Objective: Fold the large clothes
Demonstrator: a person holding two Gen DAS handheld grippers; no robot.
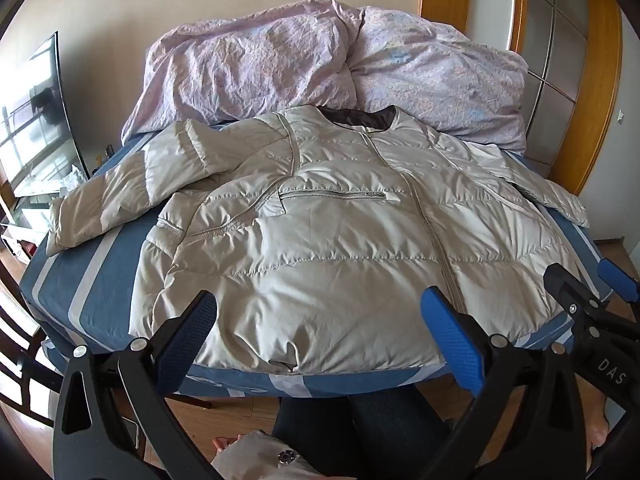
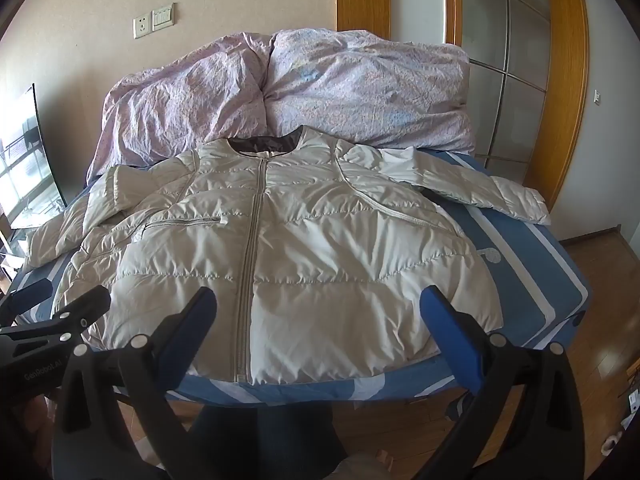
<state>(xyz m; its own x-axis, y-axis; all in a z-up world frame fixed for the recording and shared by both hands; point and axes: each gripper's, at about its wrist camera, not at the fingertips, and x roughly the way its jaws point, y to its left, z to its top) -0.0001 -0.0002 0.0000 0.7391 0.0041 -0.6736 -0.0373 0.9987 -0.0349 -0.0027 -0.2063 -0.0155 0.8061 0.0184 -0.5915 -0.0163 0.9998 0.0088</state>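
Both grippers (image 1: 318, 320) (image 2: 318, 320) hovering wide, gripping nothing.
Jacket (image 2: 280, 264) is lying flat, zipped, sleeves out on the bed (image 2: 532, 264); folding isn't looking started.

The quilt (image 1: 332, 64) hides the head of the bed (image 1: 100, 280), the jacket (image 2: 288, 248) covers most of the striped sheet, its left sleeve (image 2: 52, 236) runs out behind the left tool (image 2: 60, 304), and the picture's lower edge cuts off the person's legs (image 1: 360, 432).
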